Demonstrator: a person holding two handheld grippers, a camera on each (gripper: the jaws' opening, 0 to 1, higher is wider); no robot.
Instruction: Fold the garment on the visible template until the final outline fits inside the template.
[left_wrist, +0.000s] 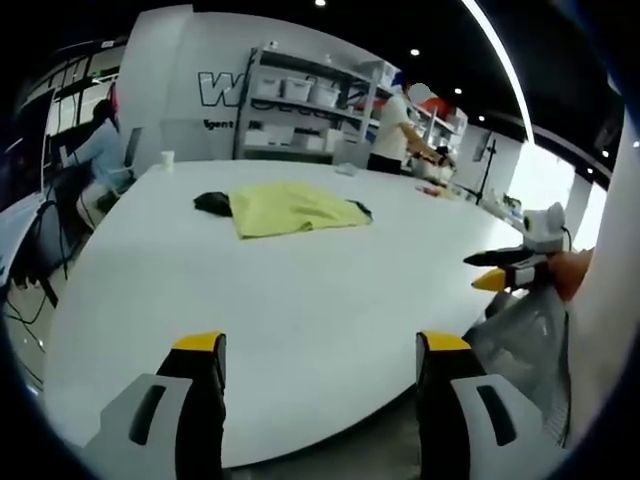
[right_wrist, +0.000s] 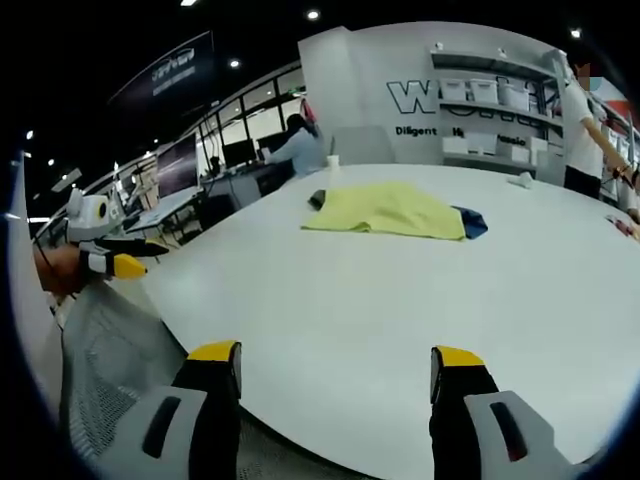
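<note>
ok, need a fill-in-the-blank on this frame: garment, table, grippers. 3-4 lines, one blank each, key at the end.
1. The garment lying on the table is ____ in colour.
2. The left gripper has its jaws ____, holding nothing.
3. The right gripper hovers over the near edge of the ____ table, well short of the garment.
4. A paper ____ stands near the table's far edge, beyond the garment.

Missing words: yellow; open; white; cup

Both views are aimed from the near table (left_wrist: 300, 330) edge, well back; yellow garment (left_wrist: 295, 208) and shelving (right_wrist: 490, 120) are shared.
</note>
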